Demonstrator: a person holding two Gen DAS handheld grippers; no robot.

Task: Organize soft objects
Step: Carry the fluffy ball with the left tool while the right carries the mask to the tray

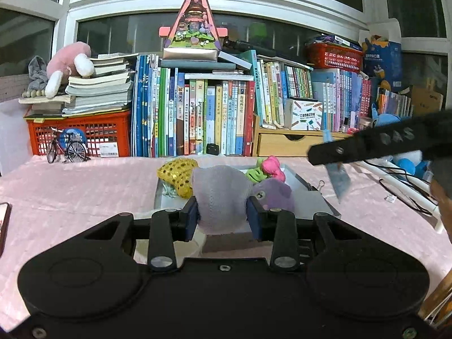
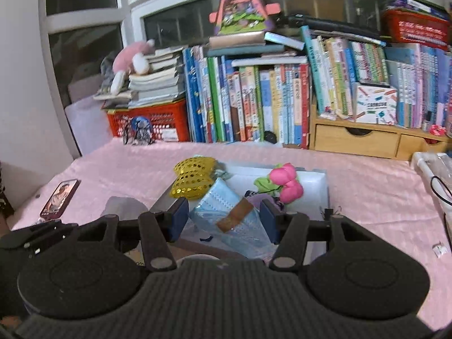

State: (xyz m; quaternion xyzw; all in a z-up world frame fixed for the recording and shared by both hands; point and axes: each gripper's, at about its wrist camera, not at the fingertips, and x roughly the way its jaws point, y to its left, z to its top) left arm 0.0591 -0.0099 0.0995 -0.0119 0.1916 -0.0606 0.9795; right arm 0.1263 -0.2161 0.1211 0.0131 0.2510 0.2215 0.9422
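Left gripper point(image 1: 223, 212) is clamped on a lavender soft piece point(image 1: 221, 195), both blue pads point(image 1: 192, 217) pressing its sides; the piece bulges up between them. Just past it, beyond my left fingertips, sits a white tray point(image 1: 316, 197) holding a purple plush point(image 1: 275, 193), a pink bow point(image 1: 271, 168) on a green stem, and a gold sequin bow point(image 1: 179, 173) on the tray's far left edge.

Right gripper point(image 2: 223, 217) grips a pack of light blue face masks point(image 2: 228, 217) with a brown band, pads against its 2 sides, pack tilted, held above the tray's point(image 2: 316, 180) near end. Gold bow point(image 2: 193, 176) ahead-left of right tongs, pink bow point(image 2: 286, 180) ahead-right. Phone point(image 2: 58, 199) lies well left on the pink tablecloth point(image 2: 367, 197). Books line the back.
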